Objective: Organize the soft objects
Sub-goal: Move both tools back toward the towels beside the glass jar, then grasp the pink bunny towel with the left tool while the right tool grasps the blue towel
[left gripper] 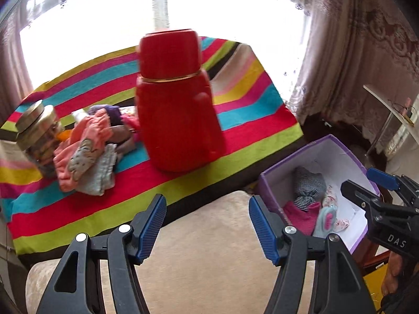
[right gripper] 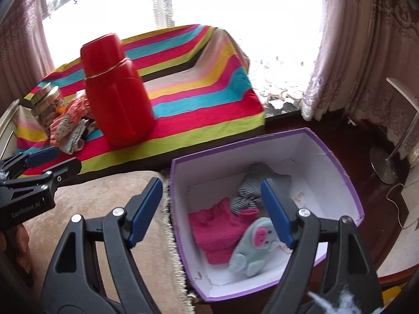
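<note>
A bright, washed-out window fills the back, framed by pale lace curtains. Before it stands a bench under a striped cloth. To the right, a dark wood floor carries a round metal stand base and a white cable.

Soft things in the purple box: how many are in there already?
3 visible: a striped cloth at the back, a pink cloth in front, a pale blue plush beside it. More may be hidden underneath.
</note>
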Action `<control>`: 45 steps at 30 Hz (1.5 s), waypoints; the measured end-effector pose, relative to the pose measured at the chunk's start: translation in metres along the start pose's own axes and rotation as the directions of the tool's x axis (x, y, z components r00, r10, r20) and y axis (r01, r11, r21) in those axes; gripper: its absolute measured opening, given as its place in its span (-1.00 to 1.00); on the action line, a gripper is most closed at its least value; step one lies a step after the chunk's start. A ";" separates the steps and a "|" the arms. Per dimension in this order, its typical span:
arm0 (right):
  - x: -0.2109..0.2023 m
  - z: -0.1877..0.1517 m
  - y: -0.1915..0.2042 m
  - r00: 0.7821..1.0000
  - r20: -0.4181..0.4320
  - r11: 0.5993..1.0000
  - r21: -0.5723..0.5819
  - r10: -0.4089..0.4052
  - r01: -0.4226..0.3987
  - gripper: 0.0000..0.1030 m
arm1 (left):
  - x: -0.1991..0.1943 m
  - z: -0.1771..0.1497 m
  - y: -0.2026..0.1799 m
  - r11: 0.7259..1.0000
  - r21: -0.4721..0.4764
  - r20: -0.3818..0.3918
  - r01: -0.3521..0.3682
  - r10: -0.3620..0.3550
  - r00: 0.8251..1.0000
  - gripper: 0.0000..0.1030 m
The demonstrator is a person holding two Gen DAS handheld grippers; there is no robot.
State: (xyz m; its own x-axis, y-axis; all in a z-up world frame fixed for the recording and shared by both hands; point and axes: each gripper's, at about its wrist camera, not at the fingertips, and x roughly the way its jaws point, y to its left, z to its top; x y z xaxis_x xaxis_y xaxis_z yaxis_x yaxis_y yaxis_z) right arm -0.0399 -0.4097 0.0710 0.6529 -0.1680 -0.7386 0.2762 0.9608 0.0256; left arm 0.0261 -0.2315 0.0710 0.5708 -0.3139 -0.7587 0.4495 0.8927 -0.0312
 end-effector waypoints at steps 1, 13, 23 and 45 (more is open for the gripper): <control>0.001 0.000 0.005 1.000 -0.004 1.000 -0.003 0.022 -0.022 0.55 | 0.001 -0.001 0.005 1.000 -0.010 0.004 -0.003 0.003 1.000 0.29; 0.011 0.001 0.060 0.996 -0.047 0.993 -0.085 0.078 -0.082 0.55 | -0.004 -0.014 0.067 0.989 -0.145 -0.005 -0.029 0.029 1.000 0.29; 0.026 0.012 0.107 0.990 -0.064 0.979 -0.153 0.123 -0.132 0.55 | -0.003 -0.020 0.136 0.955 -0.298 -0.005 -0.003 0.002 1.000 0.29; 0.088 0.034 0.204 0.954 -0.182 0.926 -0.254 0.238 -0.279 0.55 | 0.107 0.045 0.217 0.966 -0.246 -0.102 -0.083 0.059 0.993 0.28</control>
State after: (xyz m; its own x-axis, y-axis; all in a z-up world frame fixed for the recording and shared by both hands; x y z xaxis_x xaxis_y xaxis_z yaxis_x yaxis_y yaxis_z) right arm 0.0978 -0.2364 0.0340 0.5604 0.1086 -0.8211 -0.1061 0.9926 0.0589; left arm 0.2154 -0.0856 0.0121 0.5237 -0.2259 -0.8214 0.2177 0.9677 -0.1273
